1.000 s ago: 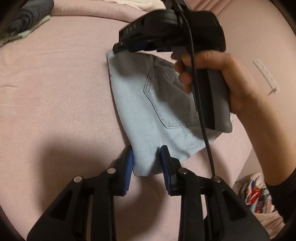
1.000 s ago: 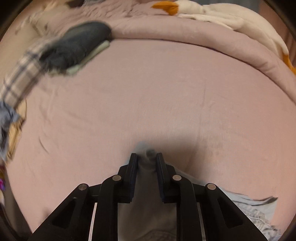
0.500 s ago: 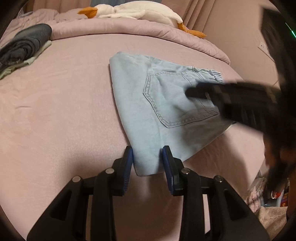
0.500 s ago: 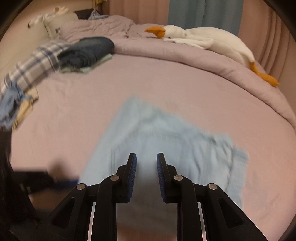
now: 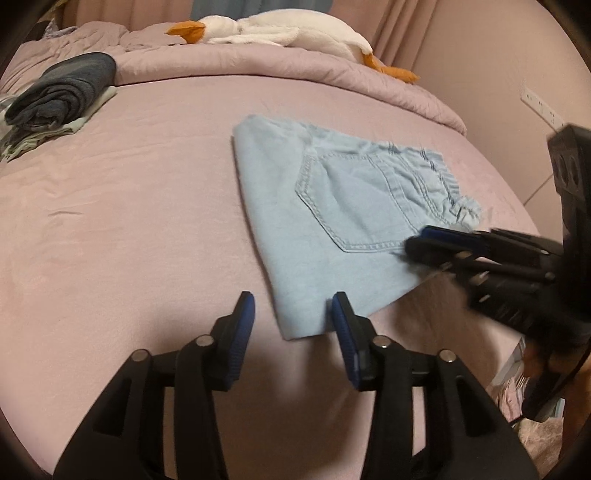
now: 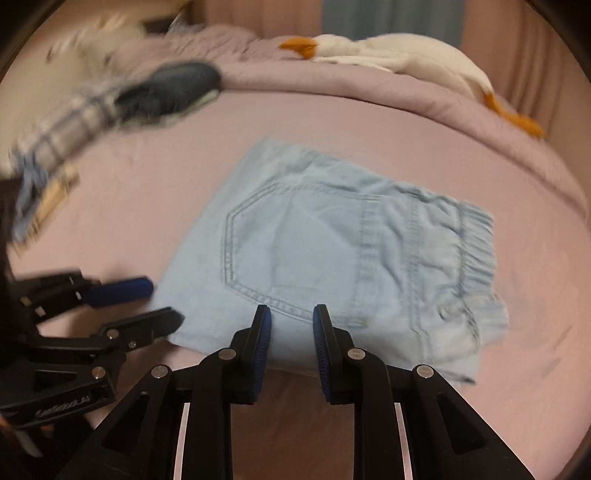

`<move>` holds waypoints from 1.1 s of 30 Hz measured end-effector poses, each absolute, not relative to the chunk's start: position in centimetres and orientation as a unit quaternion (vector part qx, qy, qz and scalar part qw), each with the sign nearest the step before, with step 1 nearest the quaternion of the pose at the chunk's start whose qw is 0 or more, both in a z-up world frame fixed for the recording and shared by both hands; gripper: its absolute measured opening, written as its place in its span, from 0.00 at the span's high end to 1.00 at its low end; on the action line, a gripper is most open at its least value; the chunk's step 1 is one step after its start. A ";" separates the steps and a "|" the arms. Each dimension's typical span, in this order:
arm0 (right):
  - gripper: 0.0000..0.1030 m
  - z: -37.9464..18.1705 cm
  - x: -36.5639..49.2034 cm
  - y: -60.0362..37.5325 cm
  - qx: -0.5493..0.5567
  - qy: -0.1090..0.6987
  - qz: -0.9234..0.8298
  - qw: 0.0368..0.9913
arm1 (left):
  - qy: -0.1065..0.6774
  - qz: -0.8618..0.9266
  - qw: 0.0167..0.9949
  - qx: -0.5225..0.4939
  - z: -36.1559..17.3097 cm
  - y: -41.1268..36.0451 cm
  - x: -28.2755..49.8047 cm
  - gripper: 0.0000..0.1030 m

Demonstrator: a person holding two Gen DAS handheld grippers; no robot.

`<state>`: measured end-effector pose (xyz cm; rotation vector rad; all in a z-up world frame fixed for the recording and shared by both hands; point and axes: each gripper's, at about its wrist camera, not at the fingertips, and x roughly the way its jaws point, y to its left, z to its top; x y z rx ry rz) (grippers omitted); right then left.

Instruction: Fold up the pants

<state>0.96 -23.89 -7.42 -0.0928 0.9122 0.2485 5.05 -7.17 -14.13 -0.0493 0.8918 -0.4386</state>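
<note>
The light blue denim pants [image 5: 343,218] lie folded into a small flat bundle on the pink bed, back pocket up; they also show in the right wrist view [image 6: 332,251]. My left gripper [image 5: 291,314] is open and empty, its jaws astride the bundle's near corner. My right gripper [image 6: 291,321] is open and empty, hovering over the bundle's near edge. It shows in the left wrist view [image 5: 417,249], and the left gripper shows in the right wrist view [image 6: 162,302].
A dark folded garment pile [image 5: 62,92] sits at the far left of the pink bed sheet [image 5: 129,206]. A white plush goose [image 5: 280,29] lies on the rolled duvet [image 5: 295,74] at the back. Checked cloth [image 6: 62,129] lies at the left.
My right gripper let go of the far edge of the pants and swung back to their near right side. My left gripper opened wider and drew back a little.
</note>
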 end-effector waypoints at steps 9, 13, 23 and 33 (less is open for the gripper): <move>0.42 -5.3 -0.3 -34.0 0.178 0.398 0.091 0.895 | 0.426 -0.216 0.871 -0.117 -13.1 -4.2 6.1 0.36; 0.33 -6.6 -0.8 -36.6 0.238 0.410 0.073 0.878 | 0.434 -0.216 0.865 -0.131 -13.2 -3.8 6.9 0.35; 0.33 -8.9 -0.4 -38.3 0.278 0.433 0.059 0.855 | 0.445 -0.213 0.860 -0.132 -13.6 -3.8 8.1 0.35; 0.33 -9.5 0.3 -38.5 0.282 0.441 0.065 0.850 | 0.463 -0.210 0.849 -0.143 -14.4 -3.7 9.2 0.35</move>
